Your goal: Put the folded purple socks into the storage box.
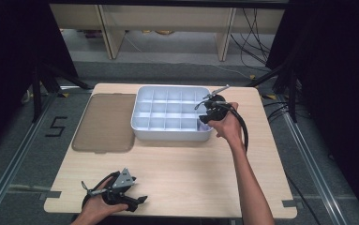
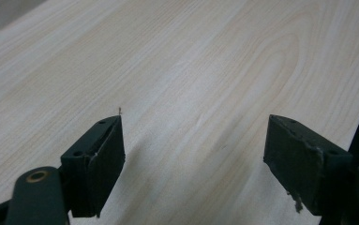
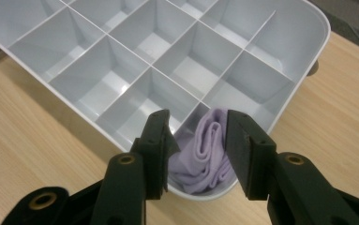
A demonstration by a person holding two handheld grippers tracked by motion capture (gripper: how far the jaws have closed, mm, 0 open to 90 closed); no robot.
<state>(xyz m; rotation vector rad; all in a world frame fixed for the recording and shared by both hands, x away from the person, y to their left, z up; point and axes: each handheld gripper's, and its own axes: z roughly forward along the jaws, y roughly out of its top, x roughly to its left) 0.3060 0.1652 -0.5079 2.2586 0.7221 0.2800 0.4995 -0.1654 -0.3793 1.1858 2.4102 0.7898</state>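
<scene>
High view overlooks the table (image 1: 182, 173); tool cameras look closely down at it.

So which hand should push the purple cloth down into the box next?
The right gripper, probably. Its jaws sit either side of the purple cloth in the tray's near corner compartment. The left gripper rests open at the near table edge, far from the tray.

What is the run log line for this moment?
right tongs: around lilac cloth in organizer corner | left tongs: open, over table

black tools (image 1: 142, 200), brass screws — bare forearms (image 1: 250, 187)
</scene>
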